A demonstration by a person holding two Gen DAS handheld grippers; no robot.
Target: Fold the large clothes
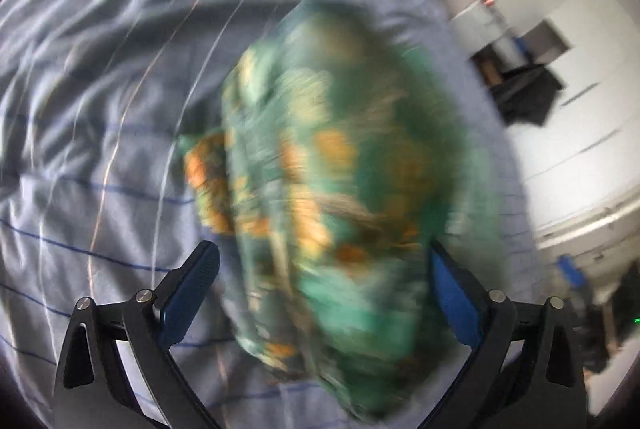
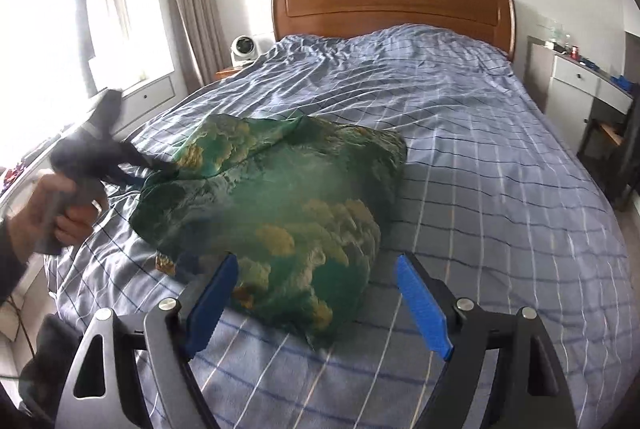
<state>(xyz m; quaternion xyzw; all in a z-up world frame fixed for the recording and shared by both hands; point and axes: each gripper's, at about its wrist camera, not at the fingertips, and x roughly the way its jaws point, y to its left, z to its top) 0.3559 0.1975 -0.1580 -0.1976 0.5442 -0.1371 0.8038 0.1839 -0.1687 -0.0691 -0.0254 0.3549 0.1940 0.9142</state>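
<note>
Two black grippers with blue finger pads work over one bed: the right gripper hovers with jaws spread wide, pressing on nothing, above one crumpled green garment with orange-gold print lying on the blue checked bedspread. Beyond, the left gripper, jaws apart, straddles the cloth's edge. One wooden headboard stands behind.

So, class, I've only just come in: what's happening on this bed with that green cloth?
A person is working on a green patterned garment that lies bunched in a heap on the blue checked bedspread, not yet folded. The left gripper, held in the left hand, reaches its far edge; whether it grips is unclear. The right gripper hangs open over the near end, with its blue fingers apart and holding nothing.
</note>
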